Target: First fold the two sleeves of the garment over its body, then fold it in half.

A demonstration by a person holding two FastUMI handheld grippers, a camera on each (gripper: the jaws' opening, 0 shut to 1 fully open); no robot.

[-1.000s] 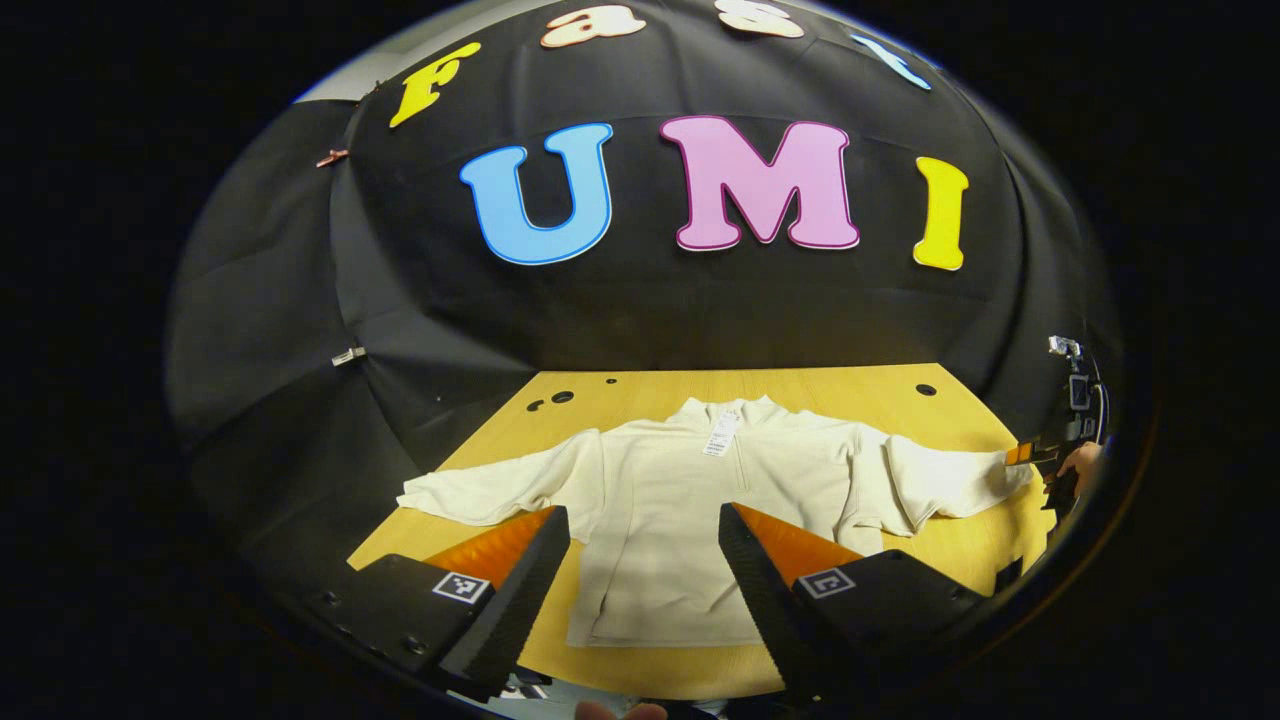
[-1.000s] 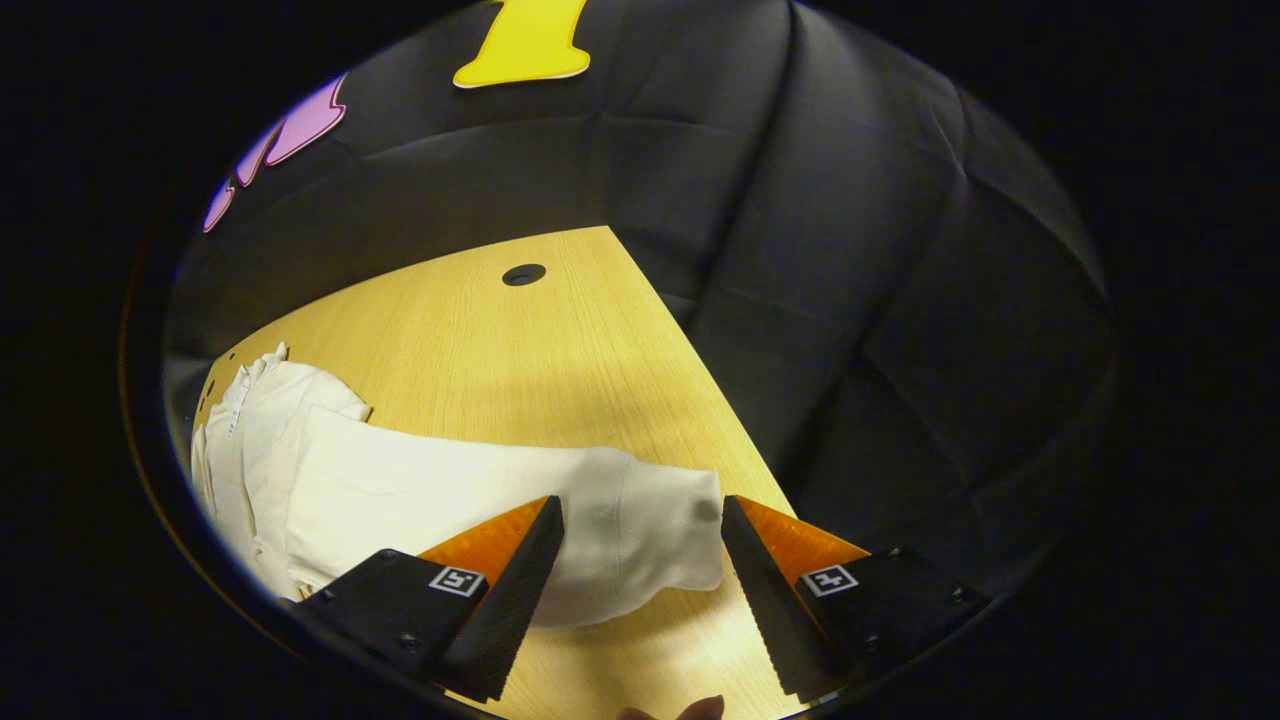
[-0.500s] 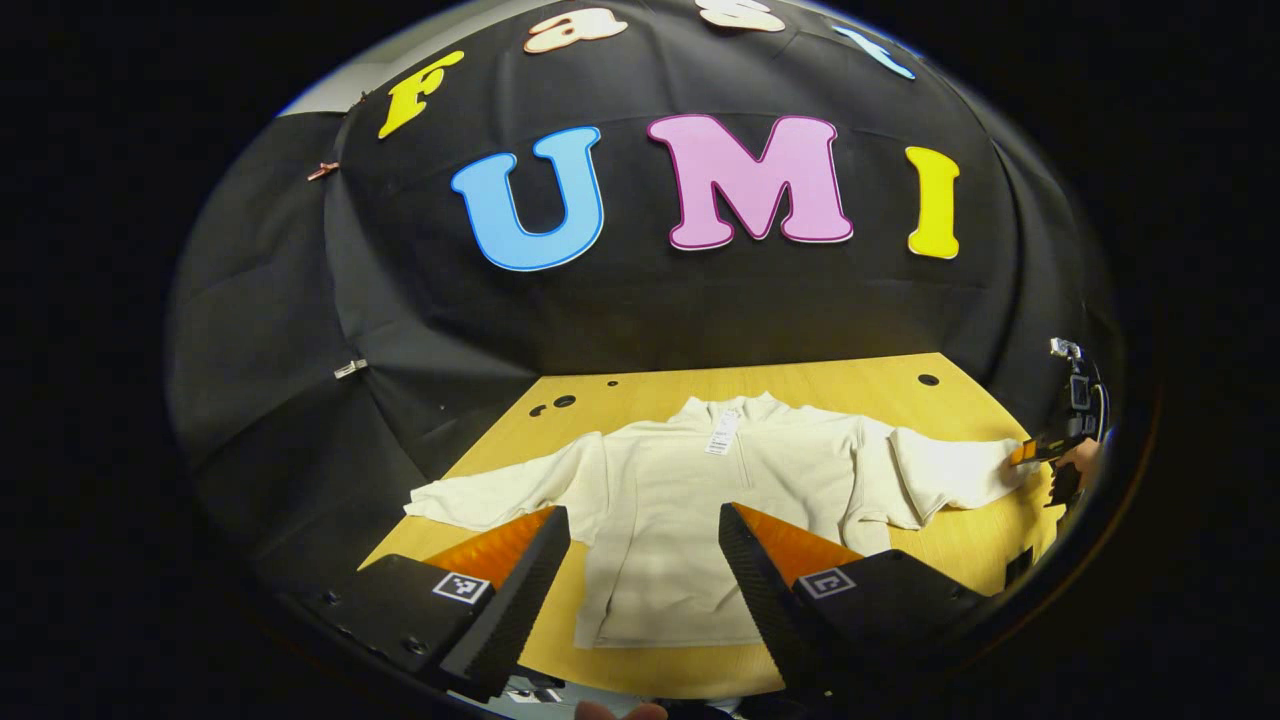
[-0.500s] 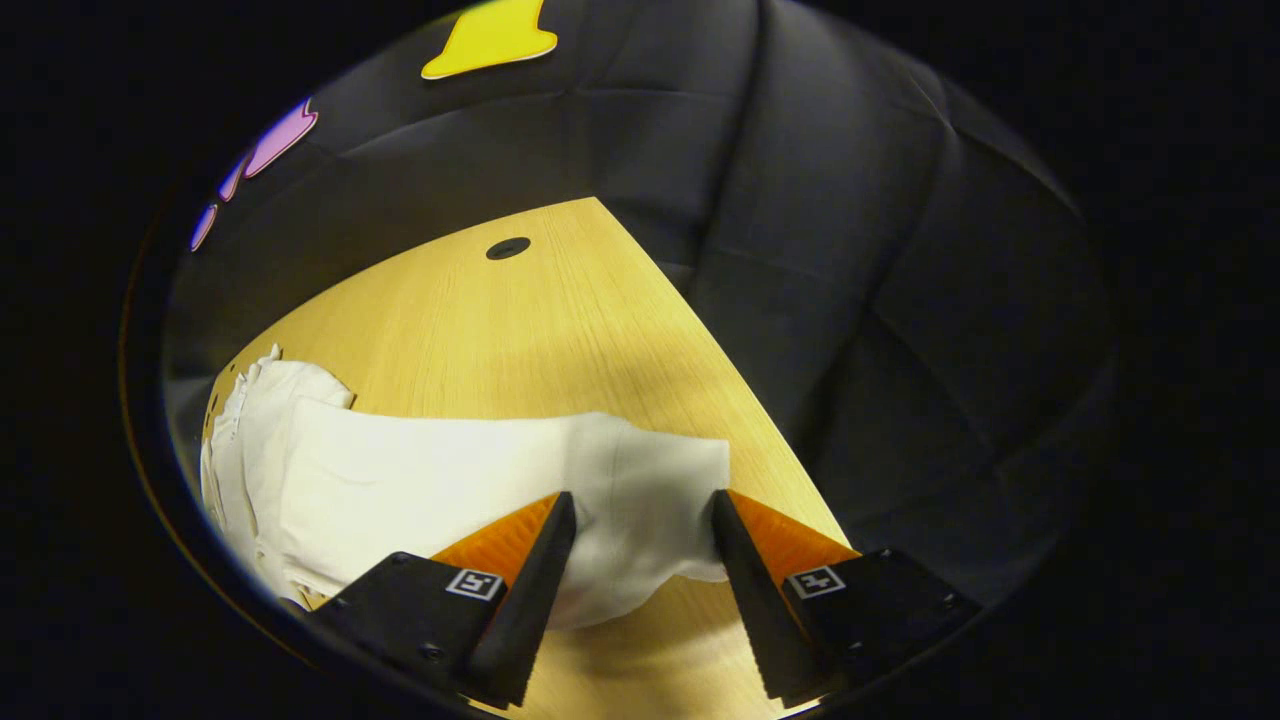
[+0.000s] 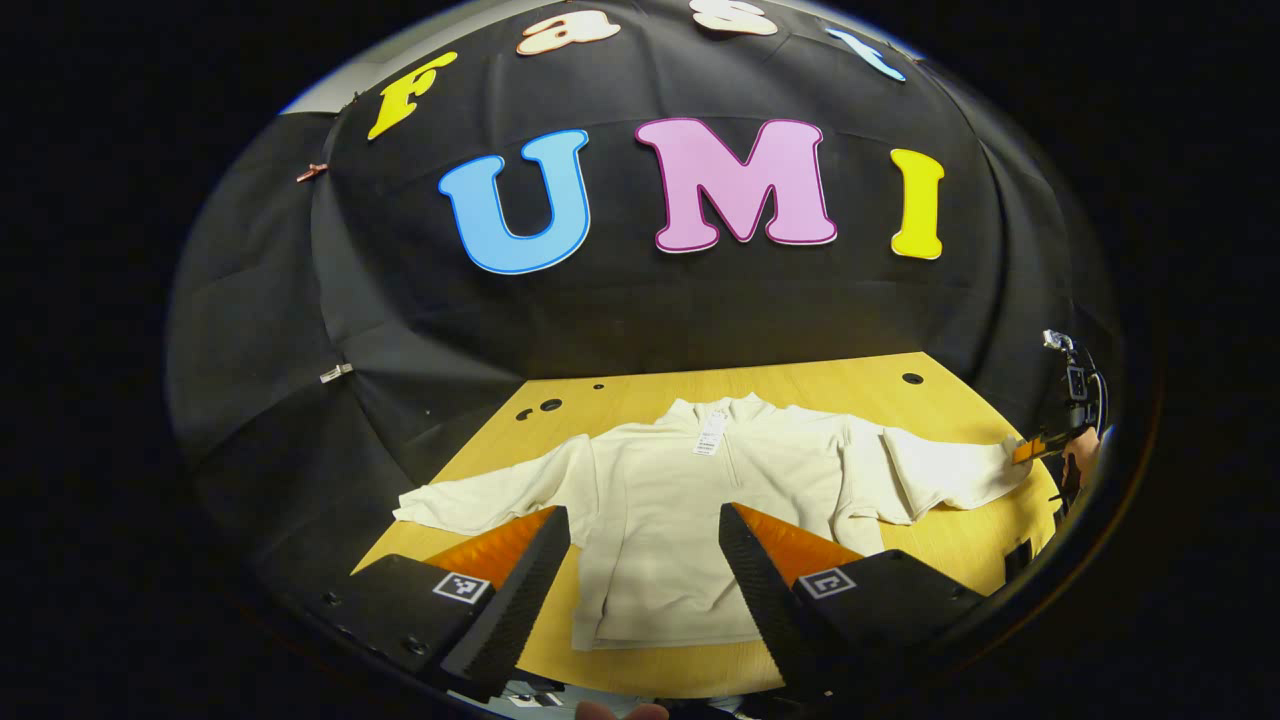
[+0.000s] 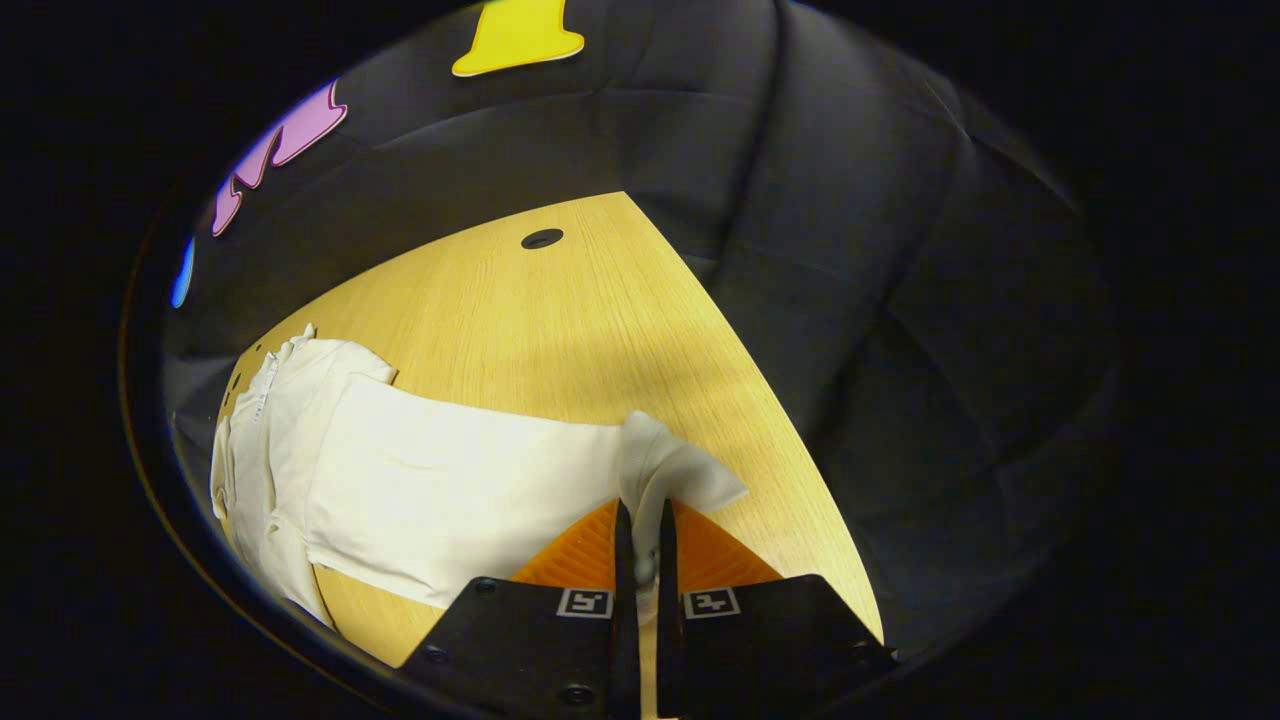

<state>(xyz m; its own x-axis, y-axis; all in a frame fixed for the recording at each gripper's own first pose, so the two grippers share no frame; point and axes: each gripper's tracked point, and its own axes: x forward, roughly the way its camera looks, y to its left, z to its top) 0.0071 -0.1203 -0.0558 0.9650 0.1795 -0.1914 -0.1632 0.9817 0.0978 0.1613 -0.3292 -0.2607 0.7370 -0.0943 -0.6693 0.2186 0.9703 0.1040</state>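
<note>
Change since one second ago: your right gripper [image 6: 640, 520], then spread wide over the sleeve end, has closed; its fingers [image 6: 622, 545] now pinch the cuff of the right sleeve [image 6: 470, 490] between them, the cloth bunched and raised just ahead of the tips. Your left gripper [image 5: 645, 540] has stayed as it was, fingers [image 5: 540, 560] spread wide, holding nothing.

Garment [image 5: 700, 500]: cream long-sleeved top, lying flat on the wooden counter [image 5: 960, 550], collar toward the far edge, hem toward the near edge. A white tag [image 5: 712, 432] lies at the neck.

Left sleeve [image 5: 480, 498]: stretched out flat toward the counter's left edge, untouched.

Right sleeve: stretched toward the counter's right edge, cuff close to that edge. In the left gripper view your right gripper [image 5: 1030, 447] sits at the cuff, with the hand [image 5: 1082, 462] that holds it just behind.

Left gripper position: above the near edge, hovering over the hem, clear of the cloth.

Counter: round holes near the far edge, one [image 6: 541, 239] near the far right corner.
</note>
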